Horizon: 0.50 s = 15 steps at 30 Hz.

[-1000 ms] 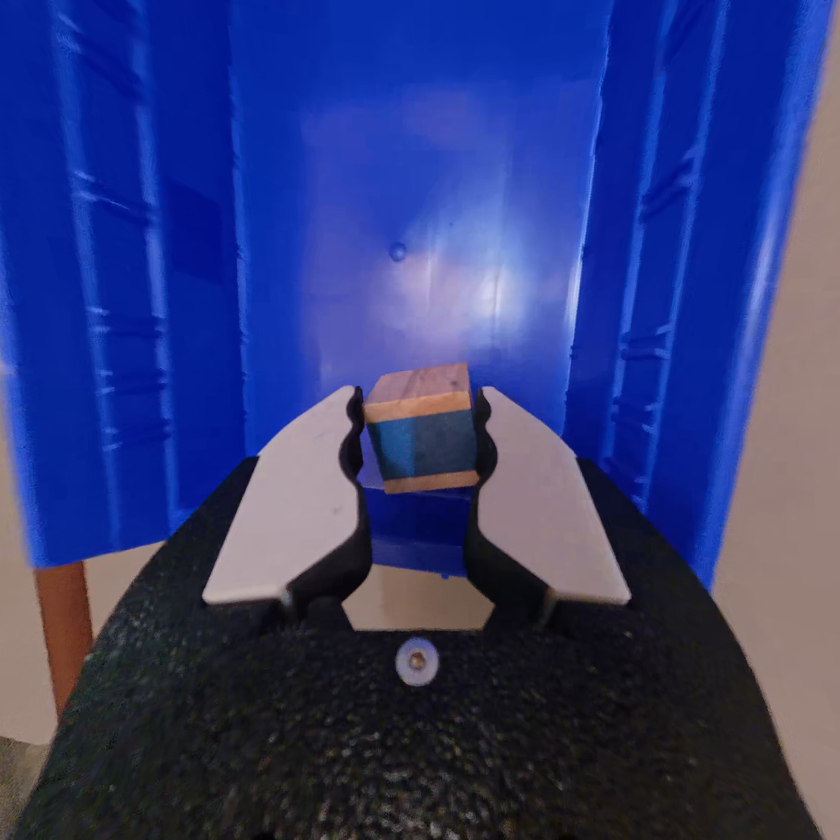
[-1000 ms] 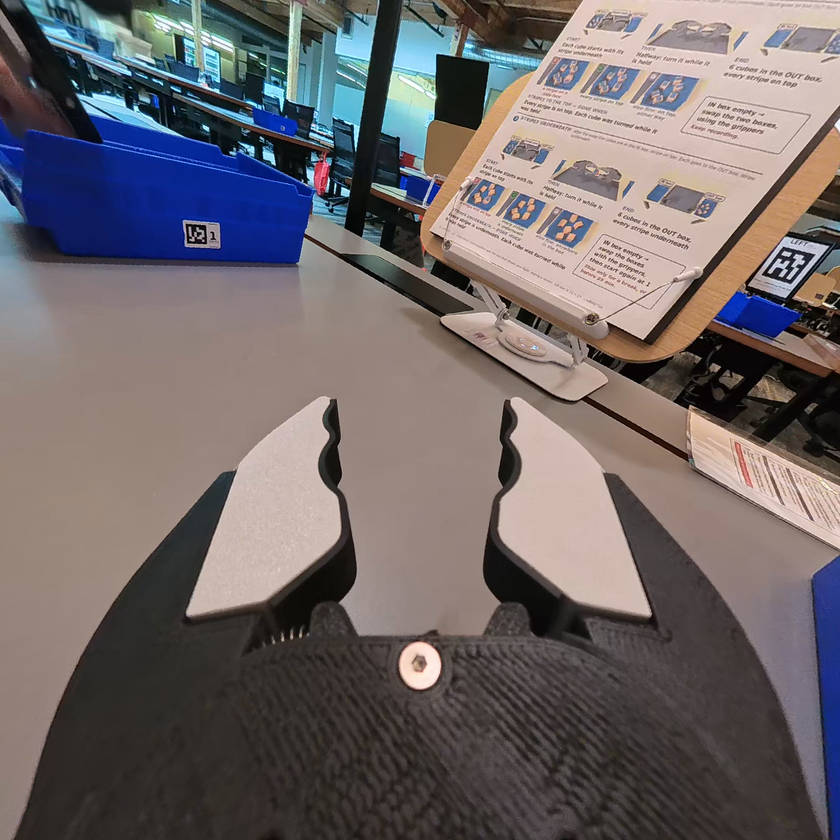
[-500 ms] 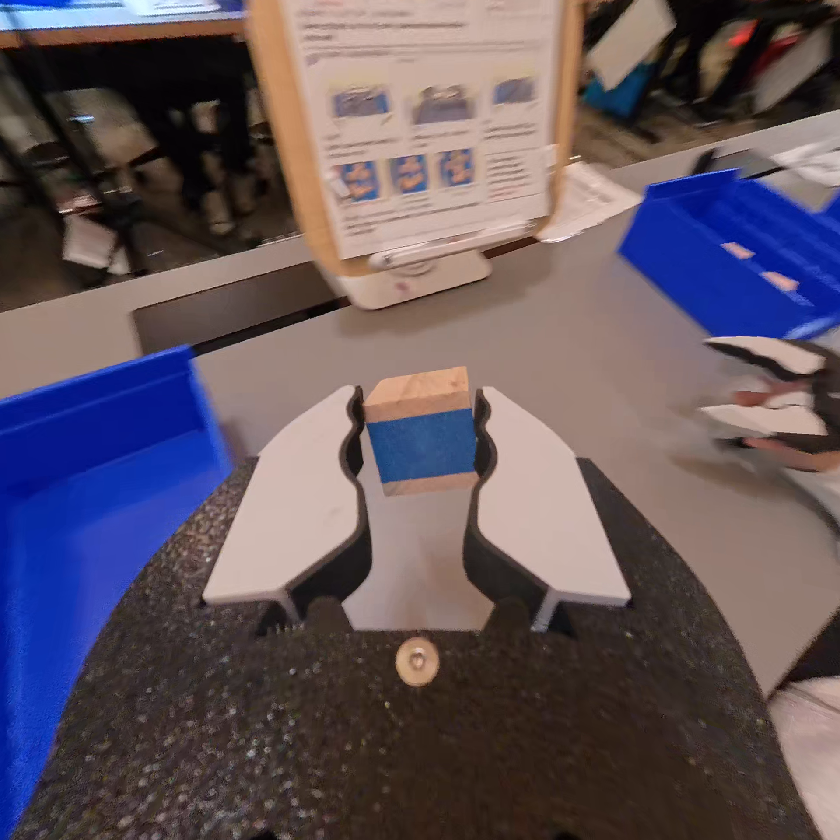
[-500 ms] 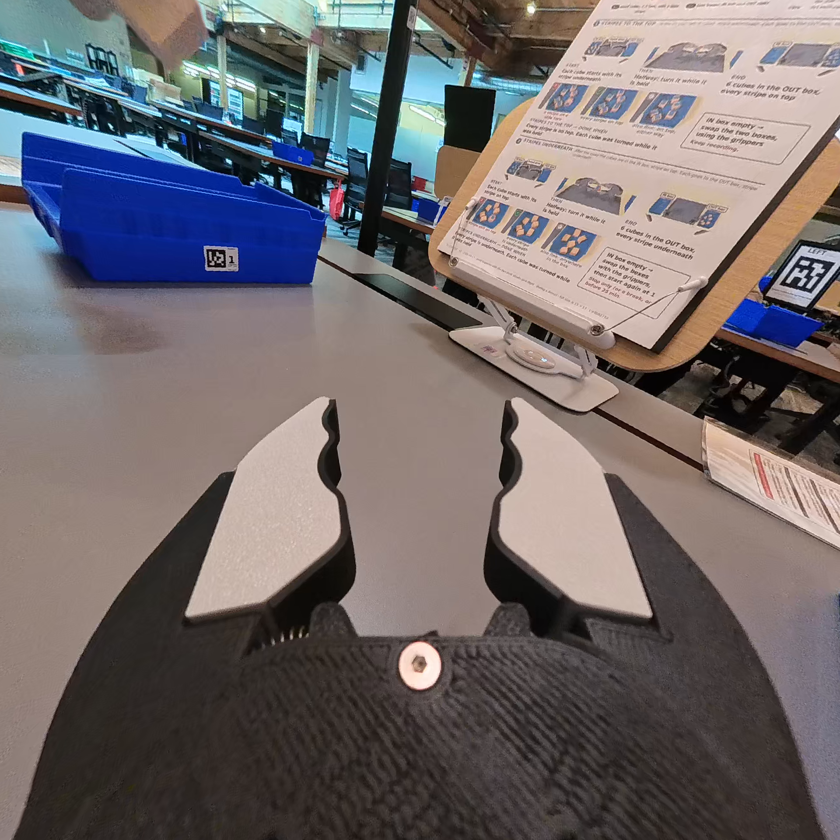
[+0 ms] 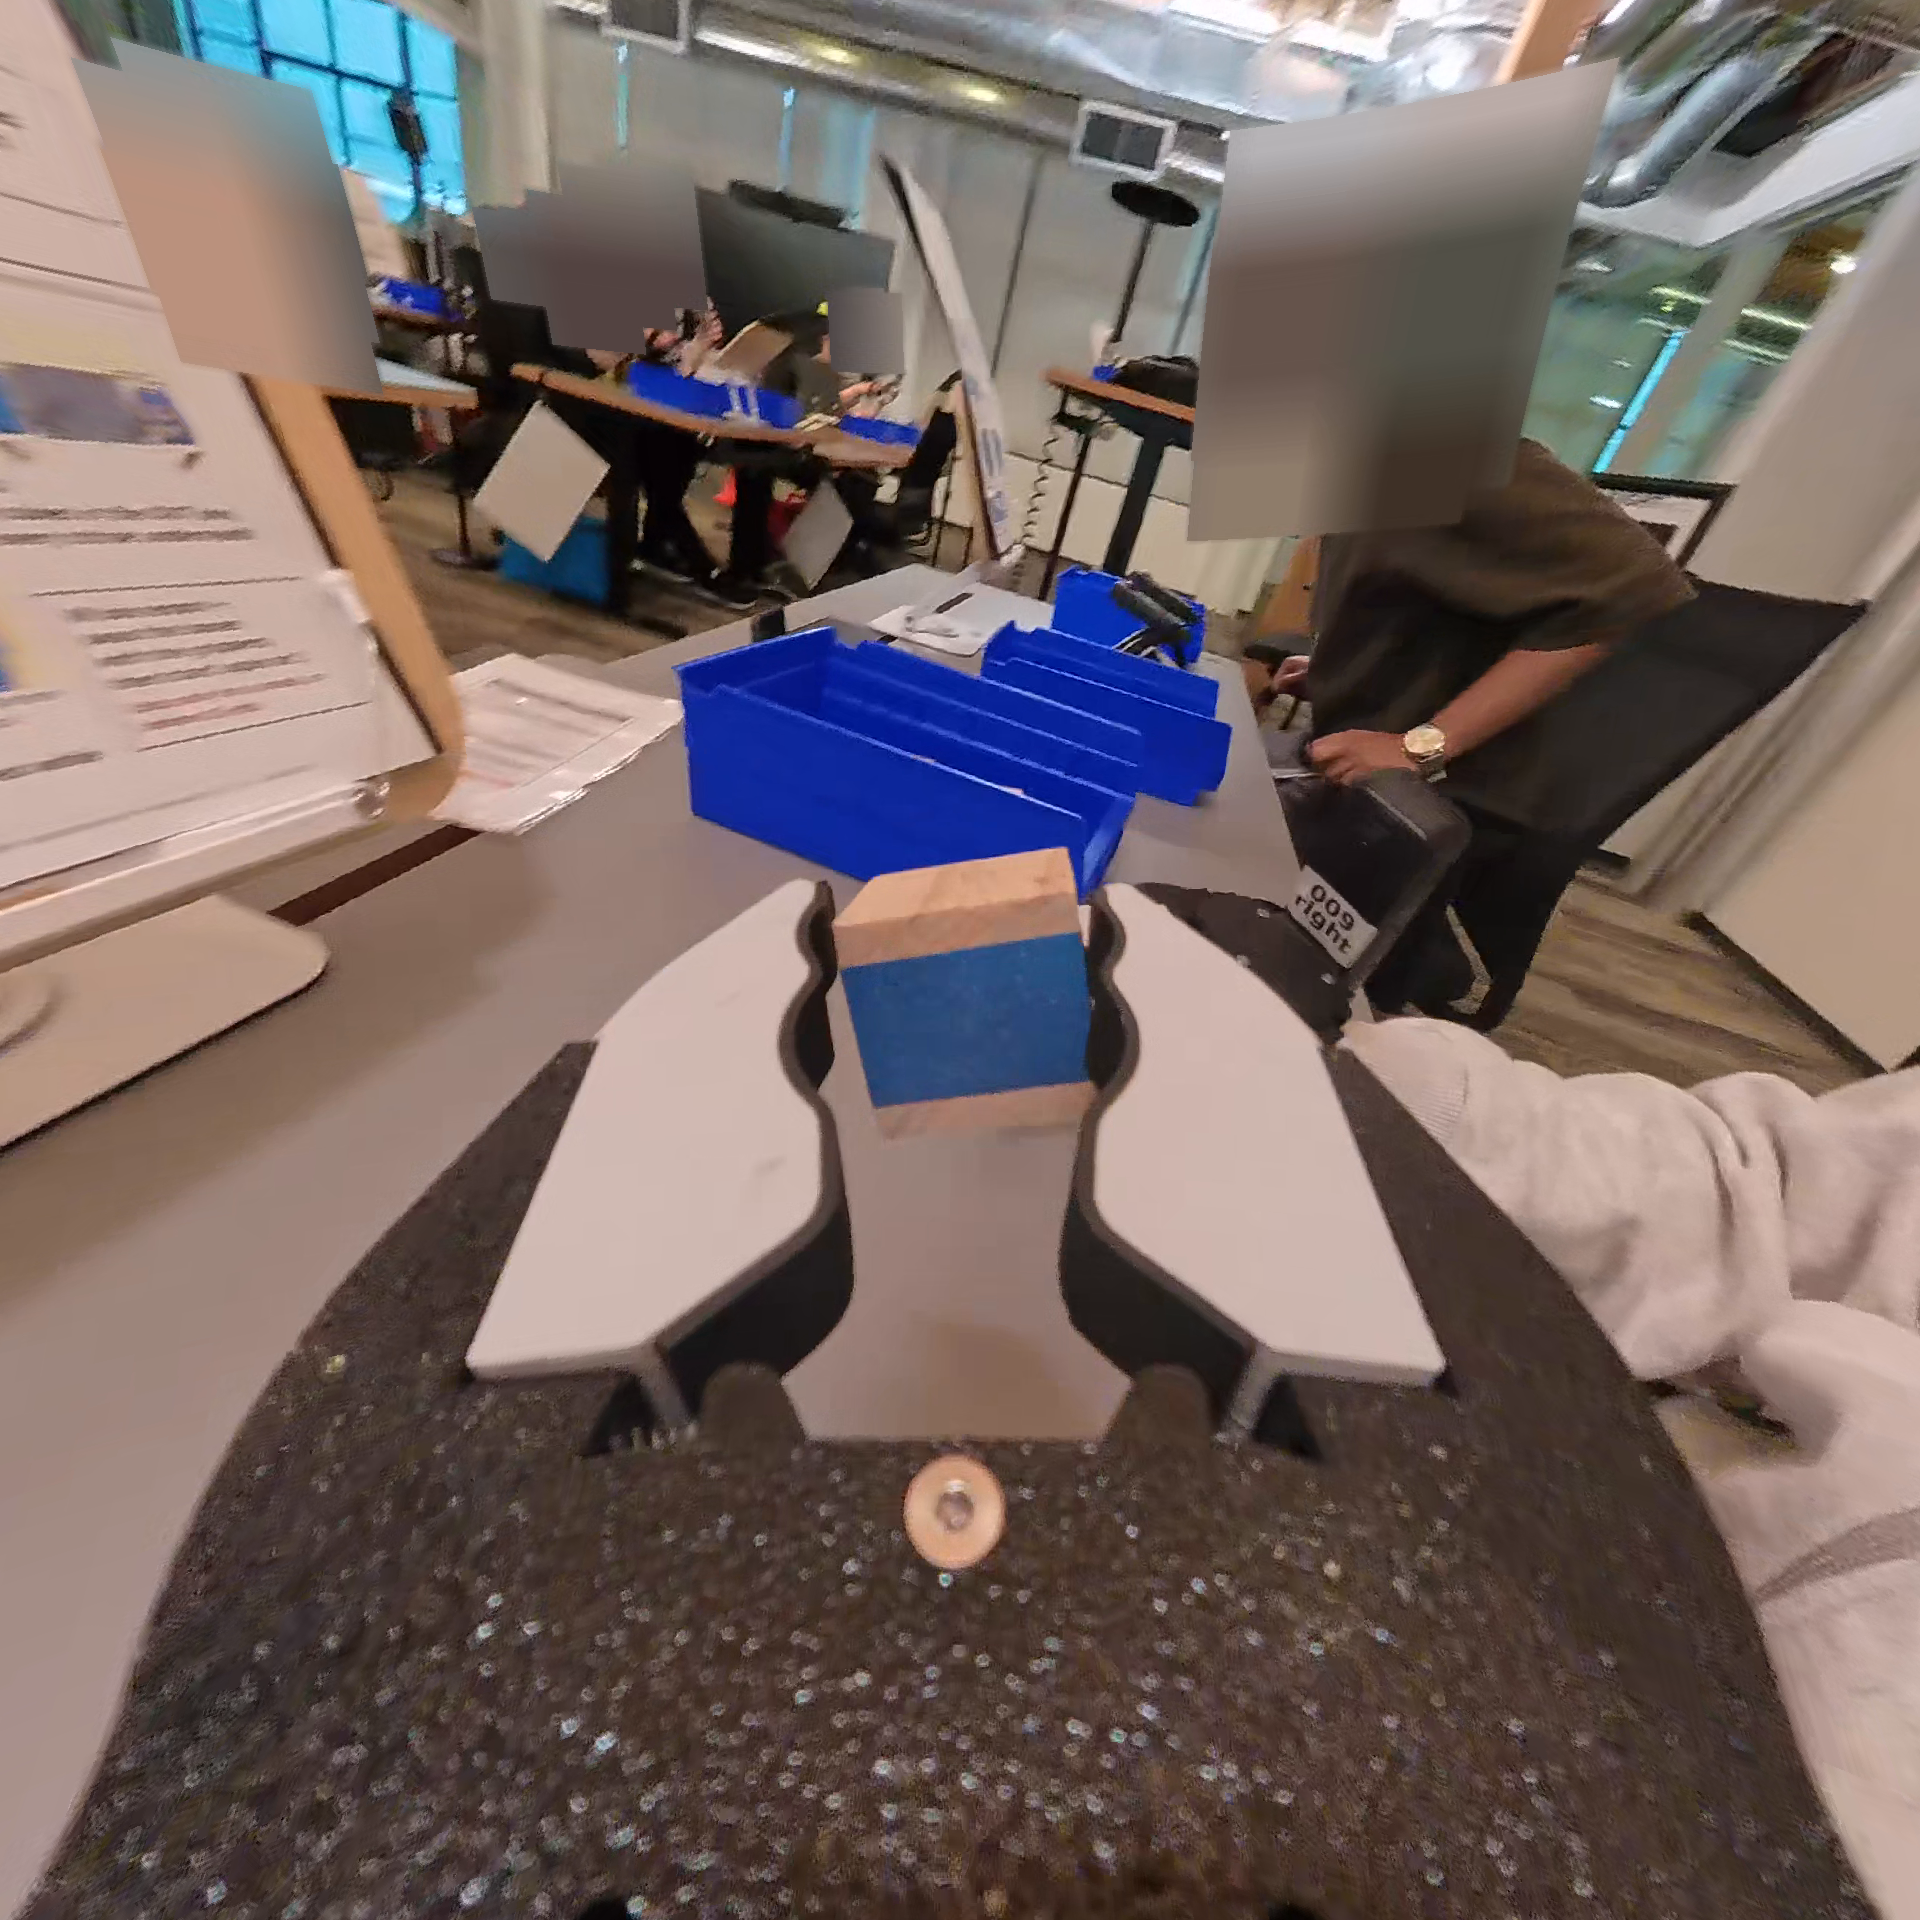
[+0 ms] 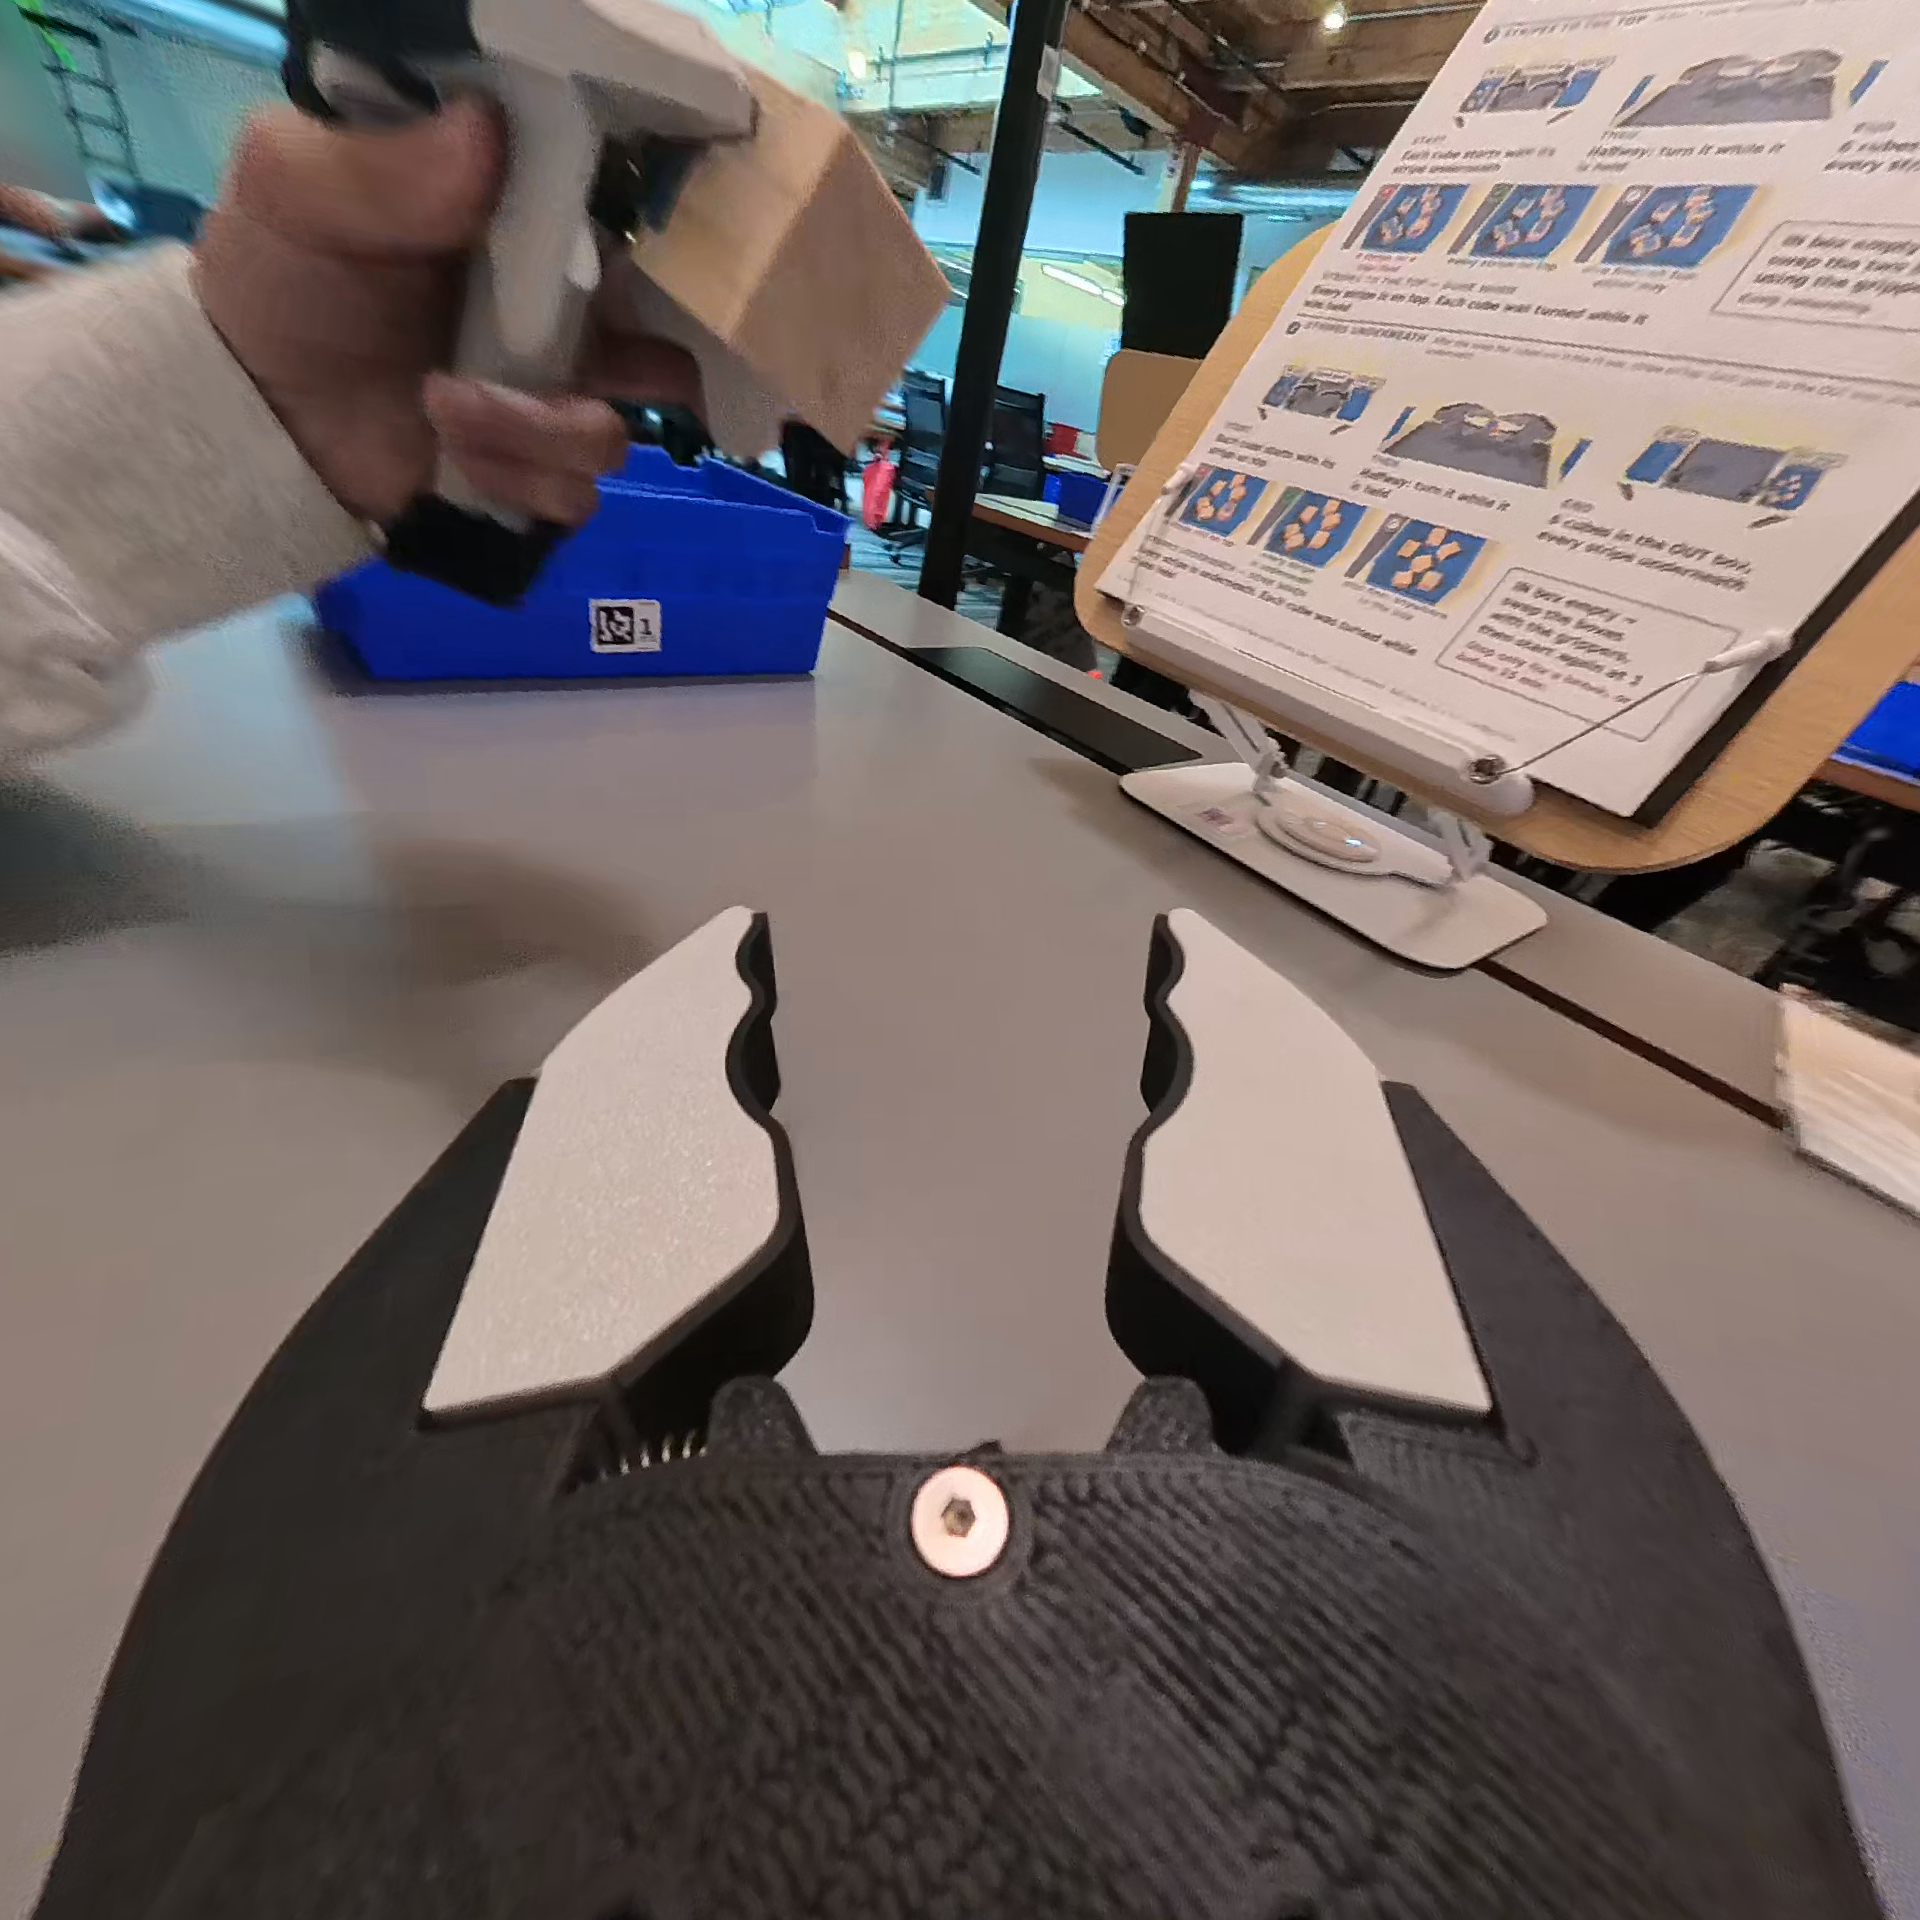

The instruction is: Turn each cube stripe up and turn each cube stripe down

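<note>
The left gripper (image 5: 961, 997) clamped a blue-striped cube (image 5: 966, 1013) above the table (image 5: 312, 1143); the right gripper (image 6: 961, 1029) gaped wide, empty

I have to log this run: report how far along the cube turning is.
Done: nothing countable; no turned cubes show in the far blue bin. In hand: the left gripper is shut on a wooden cube above the table, its blue stripe facing the camera. Left: turning it and binning it; the right gripper is open and empty.

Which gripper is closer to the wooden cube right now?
Left. The left gripper is shut on the wooden cube, holding it above the table. The right gripper is open and empty, lower down, apart from the cube.
</note>
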Motion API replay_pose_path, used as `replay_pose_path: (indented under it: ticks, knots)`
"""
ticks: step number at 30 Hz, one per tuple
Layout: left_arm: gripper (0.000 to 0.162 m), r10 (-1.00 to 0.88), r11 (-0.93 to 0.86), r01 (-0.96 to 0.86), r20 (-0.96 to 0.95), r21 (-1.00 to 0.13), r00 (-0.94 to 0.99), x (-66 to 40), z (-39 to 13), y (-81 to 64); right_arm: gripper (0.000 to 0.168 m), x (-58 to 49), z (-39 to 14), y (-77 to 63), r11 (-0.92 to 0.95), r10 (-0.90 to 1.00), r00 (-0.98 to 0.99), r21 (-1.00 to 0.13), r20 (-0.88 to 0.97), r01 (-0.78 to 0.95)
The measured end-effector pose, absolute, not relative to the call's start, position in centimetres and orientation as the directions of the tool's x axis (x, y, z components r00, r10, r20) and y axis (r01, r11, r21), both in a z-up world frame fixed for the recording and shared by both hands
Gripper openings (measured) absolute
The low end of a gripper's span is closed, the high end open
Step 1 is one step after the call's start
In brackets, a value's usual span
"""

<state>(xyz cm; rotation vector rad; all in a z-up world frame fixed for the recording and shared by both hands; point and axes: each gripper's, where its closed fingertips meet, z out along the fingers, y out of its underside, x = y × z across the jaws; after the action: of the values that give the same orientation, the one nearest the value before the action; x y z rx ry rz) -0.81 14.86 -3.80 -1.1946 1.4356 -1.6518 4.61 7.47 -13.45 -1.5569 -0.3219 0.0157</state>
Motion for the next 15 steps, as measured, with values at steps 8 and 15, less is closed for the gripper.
replay_pose_path:
  ticks: [8,15]
  knots:
    - [0.045,-0.871,-0.050,0.027,0.030,-0.998,-0.490,0.4,-5.0,11.4,0.070,3.6,-11.1,7.1,0.015,0.365,0.912,-0.979,-0.186,-0.205]
    - [0.045,-0.837,0.089,0.158,-0.160,-0.983,-0.524,-0.5,-5.0,8.7,0.074,0.5,-5.7,6.6,-0.394,0.555,0.260,-0.525,-0.790,-0.754]
